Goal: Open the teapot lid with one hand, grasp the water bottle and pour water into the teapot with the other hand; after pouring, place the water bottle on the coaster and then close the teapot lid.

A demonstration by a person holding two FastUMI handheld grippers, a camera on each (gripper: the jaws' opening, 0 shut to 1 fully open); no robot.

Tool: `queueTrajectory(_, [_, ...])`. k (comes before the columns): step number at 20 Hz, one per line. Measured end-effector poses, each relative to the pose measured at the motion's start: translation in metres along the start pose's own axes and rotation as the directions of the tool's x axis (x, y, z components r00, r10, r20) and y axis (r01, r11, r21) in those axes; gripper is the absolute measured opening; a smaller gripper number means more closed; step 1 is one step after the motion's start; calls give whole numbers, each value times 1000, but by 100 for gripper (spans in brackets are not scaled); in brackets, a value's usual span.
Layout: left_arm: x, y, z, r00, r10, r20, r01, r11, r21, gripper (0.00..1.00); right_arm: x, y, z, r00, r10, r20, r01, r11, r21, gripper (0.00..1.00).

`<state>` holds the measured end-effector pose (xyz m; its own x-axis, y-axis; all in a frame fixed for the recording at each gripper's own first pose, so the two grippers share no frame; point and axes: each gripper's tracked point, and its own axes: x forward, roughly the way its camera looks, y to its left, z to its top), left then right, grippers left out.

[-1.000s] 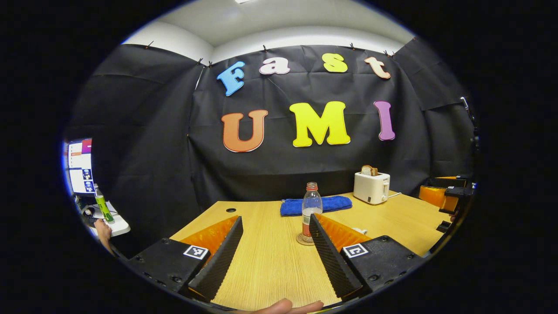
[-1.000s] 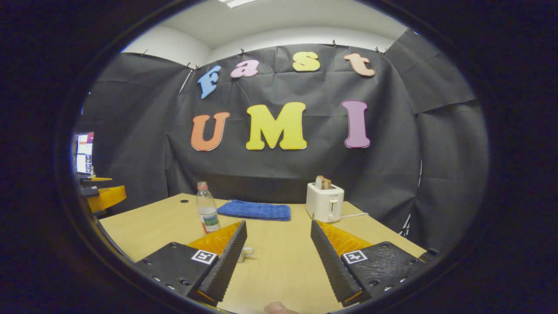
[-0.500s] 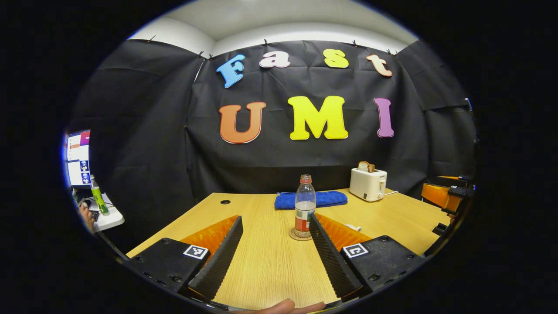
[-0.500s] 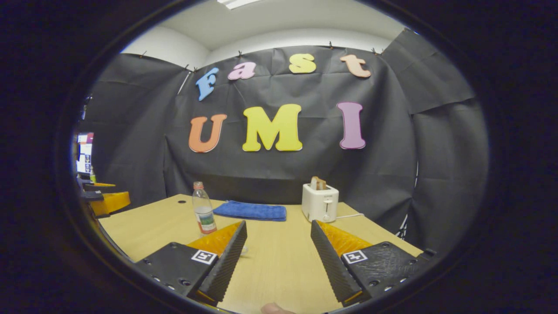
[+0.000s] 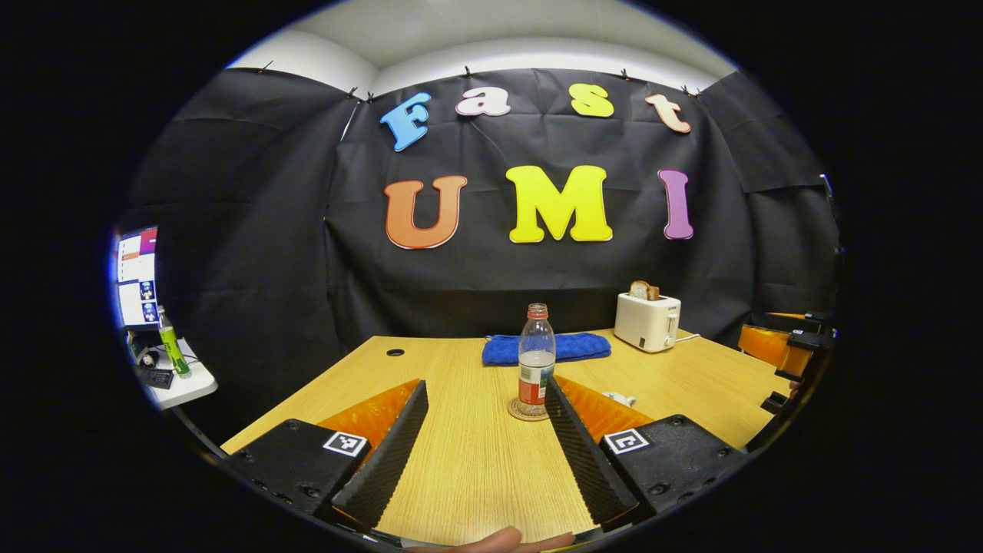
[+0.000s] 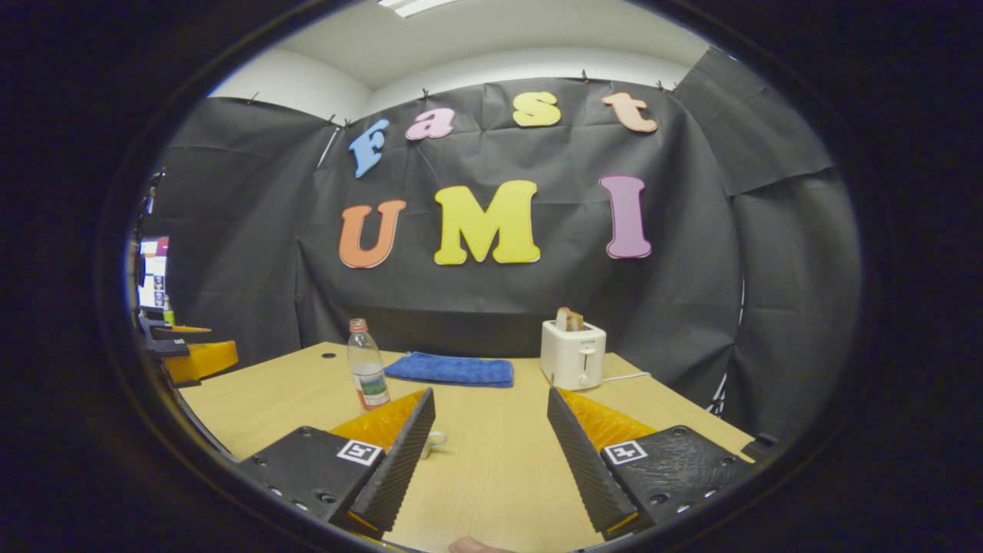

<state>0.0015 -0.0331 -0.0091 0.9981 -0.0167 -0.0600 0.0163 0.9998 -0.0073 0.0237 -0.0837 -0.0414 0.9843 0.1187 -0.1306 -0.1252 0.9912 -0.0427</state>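
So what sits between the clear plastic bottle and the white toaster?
In the right gripper view, a folded blue towel lies between the clear plastic bottle and white toaster, toward the wall.

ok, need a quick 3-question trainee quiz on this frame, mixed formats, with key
1. True or false: the water bottle stands upright on the coaster.
2. Multiple choice: what lies on the table directly behind the bottle in the left gripper view? A) blue towel B) red tray C) white plate
3. Fill in: the white toaster has a slice of ____ sticking out of its top.

Key
1. True. It also has its cap on.
2. A, the blue towel.
3. Bread.

Both the left gripper and the right gripper are open and hold nothing.
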Motion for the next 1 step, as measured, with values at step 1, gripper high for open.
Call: queueTrajectory(1, [0, -1, 0, 1000, 0, -1, 0, 1000, 0, 96, 2, 0, -2, 1000, 2, -10, -2, 1000, 3, 89])
